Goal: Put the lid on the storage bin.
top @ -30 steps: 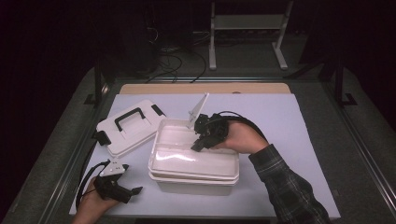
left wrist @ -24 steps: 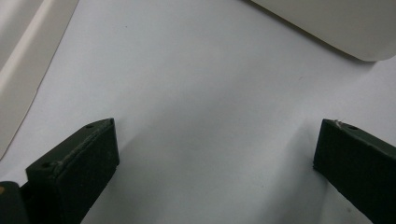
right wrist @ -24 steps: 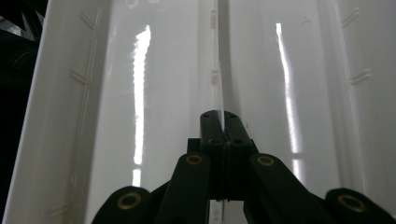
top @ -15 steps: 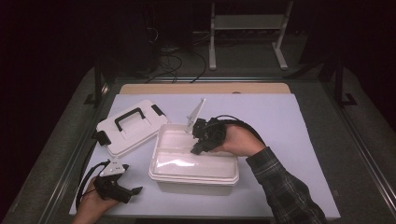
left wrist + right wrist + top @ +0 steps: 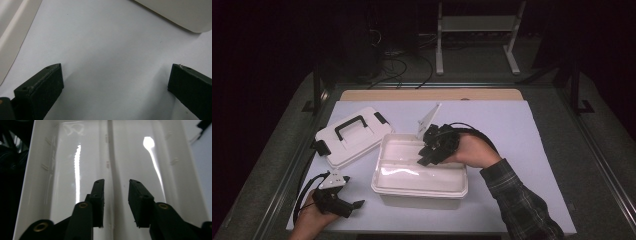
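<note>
The right gripper (image 5: 426, 156), jaws just parted and empty, hangs over the white tray (image 5: 384, 181) (light, stiff, slippery plastic); its thin centre divider (image 5: 110, 157) or rim looks the best hold. The left gripper (image 5: 357, 204) rests wide open on the table.

One white tray (image 5: 384, 172), one lid (image 5: 362, 145), two grippers

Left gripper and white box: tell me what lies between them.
Nothing; in the high view only bare white mat separates the left gripper from the white box.
</note>
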`<state>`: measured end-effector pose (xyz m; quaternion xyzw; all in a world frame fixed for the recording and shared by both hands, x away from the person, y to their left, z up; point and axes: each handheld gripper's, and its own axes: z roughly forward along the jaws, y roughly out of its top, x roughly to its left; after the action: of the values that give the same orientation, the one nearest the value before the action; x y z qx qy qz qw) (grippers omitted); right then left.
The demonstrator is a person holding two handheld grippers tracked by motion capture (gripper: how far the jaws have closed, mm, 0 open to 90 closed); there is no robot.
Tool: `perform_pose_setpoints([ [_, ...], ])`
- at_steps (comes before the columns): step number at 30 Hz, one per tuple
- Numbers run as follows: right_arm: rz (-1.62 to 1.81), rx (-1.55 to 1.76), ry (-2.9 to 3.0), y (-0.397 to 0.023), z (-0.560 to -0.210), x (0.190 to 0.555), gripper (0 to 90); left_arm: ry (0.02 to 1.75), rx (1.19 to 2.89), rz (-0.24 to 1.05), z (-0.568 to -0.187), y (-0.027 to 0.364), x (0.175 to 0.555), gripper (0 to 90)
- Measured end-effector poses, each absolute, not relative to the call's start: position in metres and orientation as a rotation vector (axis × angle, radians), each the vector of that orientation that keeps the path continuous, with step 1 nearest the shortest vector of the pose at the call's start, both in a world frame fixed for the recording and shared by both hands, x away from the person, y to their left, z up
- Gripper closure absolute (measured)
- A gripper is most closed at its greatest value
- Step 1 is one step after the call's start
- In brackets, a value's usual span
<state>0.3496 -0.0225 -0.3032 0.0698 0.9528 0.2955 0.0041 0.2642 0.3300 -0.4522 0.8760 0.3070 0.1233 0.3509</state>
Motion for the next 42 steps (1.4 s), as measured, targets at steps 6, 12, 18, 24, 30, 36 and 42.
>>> perform_pose_setpoints([
  [6, 0.941, 0.337, 2.879, -0.049, -0.291, 0.349, 44.4, 0.795, 2.268, 0.319, -0.452, 0.330, 0.264, 0.0],
  [12, 0.994, 0.470, 2.803, -0.081, -0.288, 0.347, 34.7, 0.795, 2.268, 0.319, -0.452, 0.330, 0.264, 0.0],
  [18, 1.008, 0.607, 2.725, -0.118, -0.298, 0.342, 29.4, 0.796, 2.268, 0.319, -0.452, 0.330, 0.264, 0.0],
  [24, 1.014, 0.748, 2.649, -0.158, -0.311, 0.336, 26.2, 0.797, 2.267, 0.318, -0.452, 0.330, 0.264, 0.0],
  [30, 0.982, 0.894, 2.578, -0.187, -0.336, 0.328, 18.8, 0.796, 2.271, 0.315, -0.452, 0.330, 0.265, 0.0],
  [36, 0.964, 1.001, 2.530, -0.206, -0.364, 0.322, 13.7, 0.799, 2.267, 0.313, -0.452, 0.330, 0.265, 0.0],
  [42, 0.966, 1.109, 2.484, -0.218, -0.395, 0.315, 12.7, 0.812, 2.260, 0.304, -0.452, 0.330, 0.265, 0.0],
])
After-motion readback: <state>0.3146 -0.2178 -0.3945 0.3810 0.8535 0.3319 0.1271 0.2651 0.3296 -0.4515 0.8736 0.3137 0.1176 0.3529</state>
